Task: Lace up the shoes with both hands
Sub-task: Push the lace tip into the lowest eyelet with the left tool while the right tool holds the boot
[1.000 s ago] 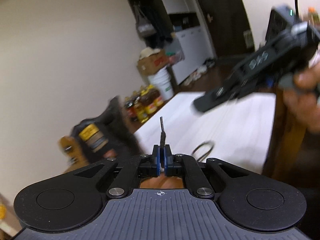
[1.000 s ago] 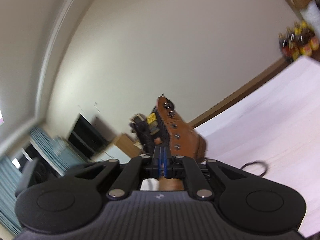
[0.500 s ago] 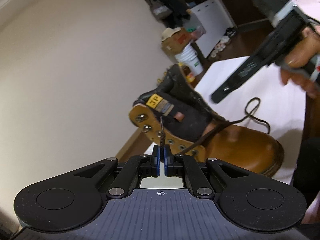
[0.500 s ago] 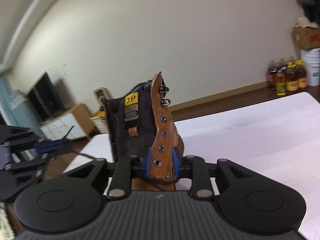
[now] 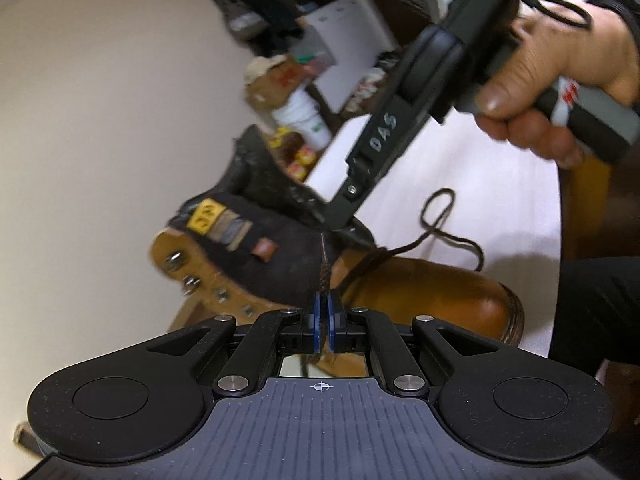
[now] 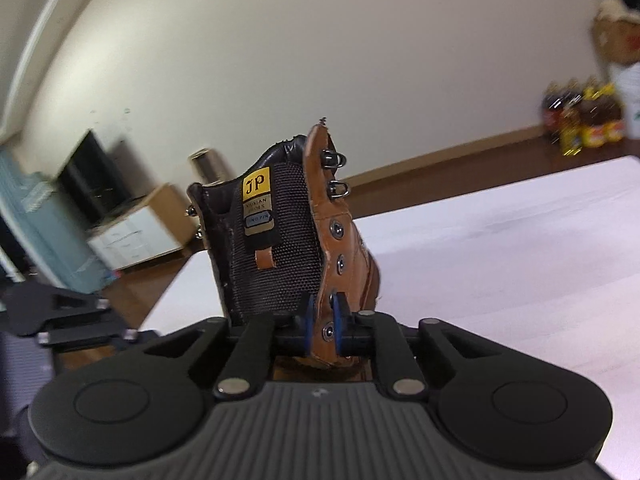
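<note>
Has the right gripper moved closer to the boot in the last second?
Yes. In the left wrist view the right gripper has come down from above the white table onto the boot.

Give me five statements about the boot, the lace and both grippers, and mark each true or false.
1. The left gripper is shut on the lace tip. True.
2. The right gripper hangs free of the boot. False: it clamps the brown eyelet flap.
3. The boot stands on a white table. True.
4. The tongue label is red. False: it is yellow.
5. Every eyelet is laced. False: the flap's eyelets are bare.
</note>
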`<act>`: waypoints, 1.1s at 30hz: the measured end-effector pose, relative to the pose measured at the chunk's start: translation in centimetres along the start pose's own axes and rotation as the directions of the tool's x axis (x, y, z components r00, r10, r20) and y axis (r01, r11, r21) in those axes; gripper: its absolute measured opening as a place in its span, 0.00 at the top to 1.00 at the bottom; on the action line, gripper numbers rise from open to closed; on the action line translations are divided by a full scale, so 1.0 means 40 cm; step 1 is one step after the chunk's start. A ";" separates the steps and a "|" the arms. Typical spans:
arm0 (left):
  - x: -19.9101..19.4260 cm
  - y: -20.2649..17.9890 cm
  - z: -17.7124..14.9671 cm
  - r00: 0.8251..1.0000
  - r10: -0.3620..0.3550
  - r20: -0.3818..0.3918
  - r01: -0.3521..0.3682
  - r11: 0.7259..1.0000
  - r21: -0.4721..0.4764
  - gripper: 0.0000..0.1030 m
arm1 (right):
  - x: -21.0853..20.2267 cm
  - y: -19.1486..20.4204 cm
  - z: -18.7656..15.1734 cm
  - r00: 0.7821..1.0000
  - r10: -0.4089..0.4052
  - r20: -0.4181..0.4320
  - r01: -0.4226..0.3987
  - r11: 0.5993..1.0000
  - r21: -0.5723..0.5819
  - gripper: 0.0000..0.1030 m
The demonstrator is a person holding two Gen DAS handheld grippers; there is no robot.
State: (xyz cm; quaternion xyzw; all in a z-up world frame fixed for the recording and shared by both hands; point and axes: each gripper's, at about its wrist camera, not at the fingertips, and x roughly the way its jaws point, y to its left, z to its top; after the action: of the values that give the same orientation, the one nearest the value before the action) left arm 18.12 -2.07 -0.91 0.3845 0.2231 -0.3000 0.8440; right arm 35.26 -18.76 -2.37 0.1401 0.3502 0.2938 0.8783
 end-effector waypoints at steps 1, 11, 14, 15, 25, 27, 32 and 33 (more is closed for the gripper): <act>0.010 0.001 0.005 1.000 -0.015 -0.014 0.015 1.000 0.012 0.96 | 0.000 -0.013 0.004 1.000 0.026 -0.010 -0.026 1.000 0.004 0.93; 0.100 -0.001 0.053 0.986 -0.087 -0.143 0.109 0.982 0.155 0.96 | 0.007 -0.079 0.015 0.985 0.172 -0.031 -0.170 0.984 0.054 0.93; 0.107 -0.005 0.063 0.982 -0.088 -0.170 0.119 0.975 0.186 0.96 | 0.009 -0.079 0.013 0.984 0.177 -0.023 -0.176 0.983 0.054 0.93; 0.115 -0.004 0.065 0.979 -0.089 -0.181 0.124 0.973 0.193 0.96 | 0.010 -0.079 0.013 0.984 0.178 -0.021 -0.177 0.983 0.053 0.93; 0.151 -0.003 0.087 0.950 -0.105 -0.293 0.192 0.939 0.284 0.96 | 0.015 -0.087 0.015 0.981 0.195 -0.011 -0.194 0.980 0.054 0.93; 0.156 0.004 0.095 0.940 -0.118 -0.321 0.216 0.933 0.288 0.96 | 0.016 -0.090 0.014 0.979 0.202 -0.009 -0.201 0.978 0.056 0.93; 0.173 0.022 0.106 0.925 -0.147 -0.350 0.252 0.928 0.274 0.96 | 0.015 -0.096 0.013 0.977 0.212 -0.004 -0.211 0.976 0.058 0.93; 0.174 0.027 0.110 0.926 -0.154 -0.344 0.253 0.931 0.264 0.96 | 0.015 -0.099 0.013 0.976 0.217 -0.003 -0.216 0.975 0.060 0.93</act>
State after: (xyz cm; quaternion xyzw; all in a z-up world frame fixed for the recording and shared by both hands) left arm 24.50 -7.28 -1.94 0.5273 0.3464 -0.3517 0.6916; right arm 37.63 -21.53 -4.08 0.2018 0.3457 0.3780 0.8348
